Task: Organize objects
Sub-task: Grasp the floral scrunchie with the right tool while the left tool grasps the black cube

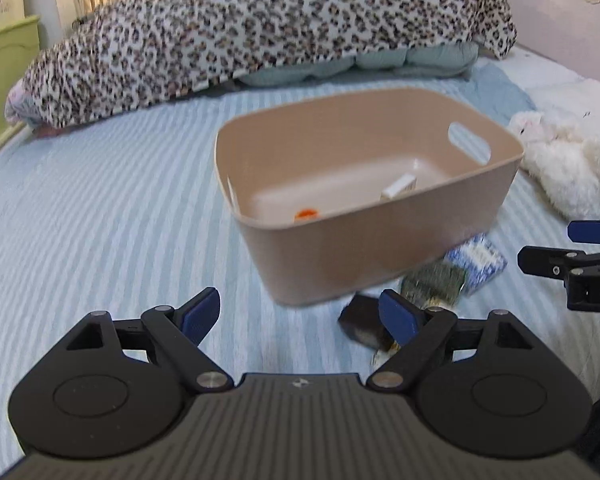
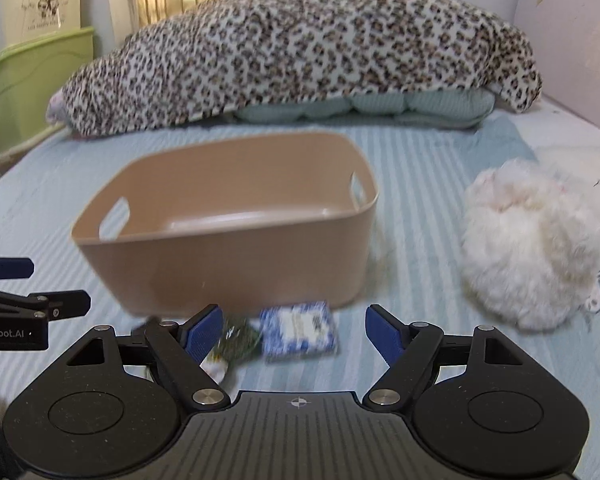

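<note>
A tan plastic bin [image 1: 380, 240] with handle slots stands on the striped bed; it also shows in the right wrist view [image 2: 228, 264]. Inside it lie a white box [image 1: 398, 188] and an orange-capped item [image 1: 306, 214]. In front of the bin lie a blue-and-white box [image 2: 298, 330], a green packet [image 2: 238, 340] and a dark packet [image 1: 362, 322]. My left gripper [image 1: 300, 316] is open and empty, just short of the bin. My right gripper [image 2: 294, 330] is open, with the blue-and-white box between its fingers' line, not gripped.
A leopard-print blanket [image 1: 260, 32] over a pale green quilt lies at the back. A white plush toy [image 2: 528, 248] sits right of the bin. Green and cream storage boxes [image 2: 36, 80] stand off the bed's left side.
</note>
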Action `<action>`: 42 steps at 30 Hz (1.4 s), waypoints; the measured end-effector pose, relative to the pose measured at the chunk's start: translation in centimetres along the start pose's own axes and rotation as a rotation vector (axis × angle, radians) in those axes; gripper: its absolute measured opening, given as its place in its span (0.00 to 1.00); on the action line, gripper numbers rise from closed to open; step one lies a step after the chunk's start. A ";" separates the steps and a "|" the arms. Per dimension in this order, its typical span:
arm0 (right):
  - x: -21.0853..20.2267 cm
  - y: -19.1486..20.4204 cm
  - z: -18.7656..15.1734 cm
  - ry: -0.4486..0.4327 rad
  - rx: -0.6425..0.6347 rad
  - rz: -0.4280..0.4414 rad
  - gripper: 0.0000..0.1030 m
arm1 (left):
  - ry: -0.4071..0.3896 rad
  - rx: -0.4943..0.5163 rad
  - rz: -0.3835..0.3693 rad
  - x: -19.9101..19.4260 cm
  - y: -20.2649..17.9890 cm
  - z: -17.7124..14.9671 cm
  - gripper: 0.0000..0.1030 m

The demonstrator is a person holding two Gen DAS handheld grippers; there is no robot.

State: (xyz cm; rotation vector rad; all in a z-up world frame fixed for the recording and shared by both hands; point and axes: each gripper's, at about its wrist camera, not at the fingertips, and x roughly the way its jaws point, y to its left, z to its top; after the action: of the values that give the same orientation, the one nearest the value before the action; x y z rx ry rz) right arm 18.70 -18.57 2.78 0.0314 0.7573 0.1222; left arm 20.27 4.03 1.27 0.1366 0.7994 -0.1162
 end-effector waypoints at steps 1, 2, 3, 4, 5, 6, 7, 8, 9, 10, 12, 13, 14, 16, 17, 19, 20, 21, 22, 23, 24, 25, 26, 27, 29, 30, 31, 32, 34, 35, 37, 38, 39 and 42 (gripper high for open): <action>0.3 0.2 -0.1 0.013 -0.004 0.003 0.78 | 0.015 -0.004 0.000 0.4 0.1 -0.3 0.85; 0.5 0.4 -0.2 0.027 -0.008 0.008 0.78 | 0.027 -0.007 -0.001 0.8 0.1 -0.6 0.85; 0.8 0.6 -0.3 0.039 -0.011 0.012 0.78 | 0.039 -0.010 -0.005 1.2 0.2 -0.8 0.85; 1.1 0.8 -0.4 0.052 -0.014 0.018 0.78 | 0.052 -0.014 -0.009 1.7 0.3 -1.0 0.85; 1.4 1.0 -0.6 0.064 -0.018 0.024 0.78 | 0.064 -0.020 -0.015 2.2 0.4 -1.2 0.85; 1.7 1.3 -0.8 0.075 -0.021 0.029 0.78 | 0.074 -0.026 -0.021 2.6 0.5 -1.4 0.85; 2.1 1.5 -1.1 0.086 -0.026 0.035 0.78 | 0.082 -0.031 -0.027 3.0 0.5 -1.5 0.85; 2.5 1.7 -1.3 0.098 -0.031 0.042 0.78 | 0.087 -0.035 -0.035 3.3 0.5 -1.6 0.85; 3.0 1.9 -1.5 0.110 -0.033 0.051 0.78 | 0.091 -0.038 -0.045 3.6 0.5 -1.7 0.85; 3.4 2.1 -1.8 0.120 -0.033 0.059 0.78 | 0.096 -0.039 -0.054 3.9 0.4 -1.9 0.85; 4.3 2.4 -2.2 0.142 -0.032 0.075 0.78 | 0.102 -0.040 -0.077 4.4 0.4 -2.0 0.85; 4.8 2.5 -2.4 0.152 -0.033 0.081 0.78 | 0.104 -0.040 -0.087 4.6 0.3 -2.0 0.85; 5.2 2.6 -2.5 0.162 -0.034 0.086 0.78 | 0.106 -0.039 -0.097 4.8 0.3 -2.1 0.85; 6.0 2.7 -2.9 0.181 -0.035 0.098 0.77 | 0.104 -0.031 -0.108 5.3 0.2 -2.1 0.84; 6.4 2.8 -3.1 0.190 -0.033 0.105 0.76 | 0.102 -0.025 -0.111 5.6 0.2 -2.2 0.84; 6.9 2.7 -3.2 0.202 -0.027 0.112 0.74 | 0.105 -0.015 -0.128 6.4 0.0 -2.0 0.84; 7.2 2.5 -3.3 0.207 -0.021 0.119 0.74 | 0.107 -0.014 -0.138 6.8 0.0 -2.0 0.84; 7.5 2.4 -3.4 0.215 -0.012 0.127 0.71 | 0.108 -0.014 -0.146 7.1 0.0 -1.9 0.84; 7.7 2.3 -3.5 0.222 -0.006 0.137 0.69 | 0.108 -0.012 -0.156 7.5 0.0 -1.9 0.84; 7.9 2.2 -3.6 0.229 -0.003 0.145 0.67 | 0.106 -0.010 -0.166 7.8 0.0 -1.8 0.84; 8.0 2.2 -3.6 0.231 -0.004 0.151 0.63 | 0.105 -0.008 -0.174 8.0 0.0 -1.8 0.84; 8.1 2.3 -3.6 0.229 -0.009 0.157 0.56 | 0.104 -0.010 -0.184 8.2 0.0 -1.8 0.83; 8.1 2.4 -3.6 0.228 -0.015 0.167 0.53 | 0.103 -0.013 -0.195 8.4 -0.1 -1.9 0.82; 8.1 2.5 -3.7 0.227 -0.018 0.176 0.46 | 0.104 -0.016 -0.208 8.5 0.0 -1.9 0.79; 8.3 2.6 -3.7 0.226 -0.025 0.192 0.39 | 0.113 -0.019 -0.245 8.8 0.0 -2.0 0.65; 8.3 2.7 -3.7 0.224 -0.030 0.200 0.31 | 0.114 -0.017 -0.264 8.9 -0.1 -2.0 0.57; 8.4 2.7 -3.7 0.223 -0.032 0.212 0.21 | 0.112 -0.011 -0.278 8.8 -0.2 -2.0 0.49; 8.4 2.7 -3.7 0.222 -0.031 0.227 0.16 | 0.105 -0.001 -0.288 8.7 -0.3 -2.0 0.44; 8.4 2.7 -3.6 0.218 -0.039 0.237 0.12 | 0.090 0.022 -0.260 8.4 -0.6 -2.1 0.43; 8.3 2.7 -3.7 0.215 -0.050 0.234 0.10 | 0.089 0.032 -0.243 8.4 -0.7 -2.1 0.43; 8.2 2.8 -3.7 0.209 -0.057 0.234 0.07 | 0.093 0.024 -0.237 8.2 -0.6 -2.2 0.43; 8.1 2.7 -3.7 0.204 -0.058 0.232 0.06 | 0.094 0.017 -0.236 8.0 -0.4 -2.1 0.43; 7.9 2.6 -3.8 0.200 -0.061 0.226 0.06 | 0.091 0.012 -0.230 7.7 -0.3 -2.2 0.43; 7.1 2.7 -3.8 0.179 -0.067 0.212 0.05 | 0.082 -0.005 -0.208 6.6 0.2 -2.4 0.43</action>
State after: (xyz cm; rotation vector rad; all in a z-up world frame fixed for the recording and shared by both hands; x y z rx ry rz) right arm 20.93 -15.08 -4.64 0.0377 0.9277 0.3559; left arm 23.15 4.28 -5.14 0.0538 0.8941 -0.3064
